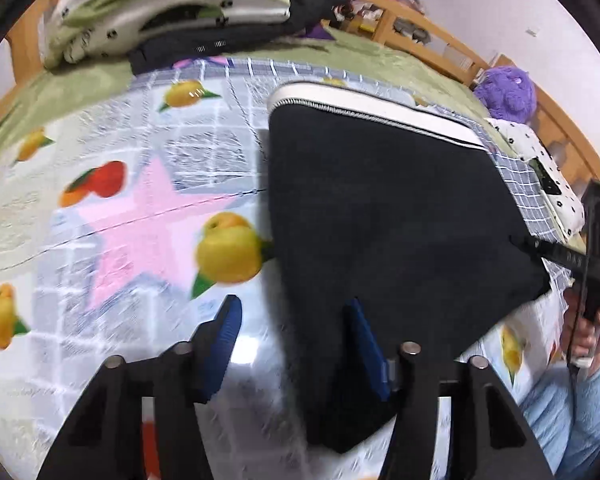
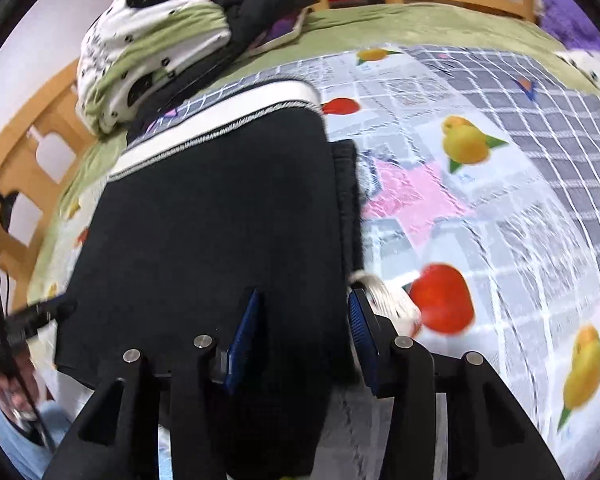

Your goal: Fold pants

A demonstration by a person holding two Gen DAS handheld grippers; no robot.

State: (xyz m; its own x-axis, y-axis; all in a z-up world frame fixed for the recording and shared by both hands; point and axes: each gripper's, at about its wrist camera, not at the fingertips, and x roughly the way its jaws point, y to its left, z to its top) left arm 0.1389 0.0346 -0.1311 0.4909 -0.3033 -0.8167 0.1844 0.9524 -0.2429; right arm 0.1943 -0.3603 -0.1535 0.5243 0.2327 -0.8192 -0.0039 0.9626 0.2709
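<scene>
Both hand-held grippers tilt steeply down over a bed spread with a fruit-printed cloth (image 1: 148, 216). The left gripper (image 1: 292, 336) has its blue-padded jaws parted about halfway. The folded black pants (image 1: 384, 216) lie ahead of it and to its right, their near left edge running under the right finger; bare cloth shows between the pads, so nothing is gripped. The right gripper (image 2: 306, 334) is likewise partly open. The pants (image 2: 220, 220) spread out ahead of it and to its left, and their near right edge lies in the gap between its pads, though the pads do not seem to press on it. A white drawstring (image 2: 384, 300) pokes out just beside its right finger. The white waistband (image 2: 220, 120) sits at the far end of the fold. A hand in a light blue sleeve (image 1: 572, 404) holds the right gripper's handle.
</scene>
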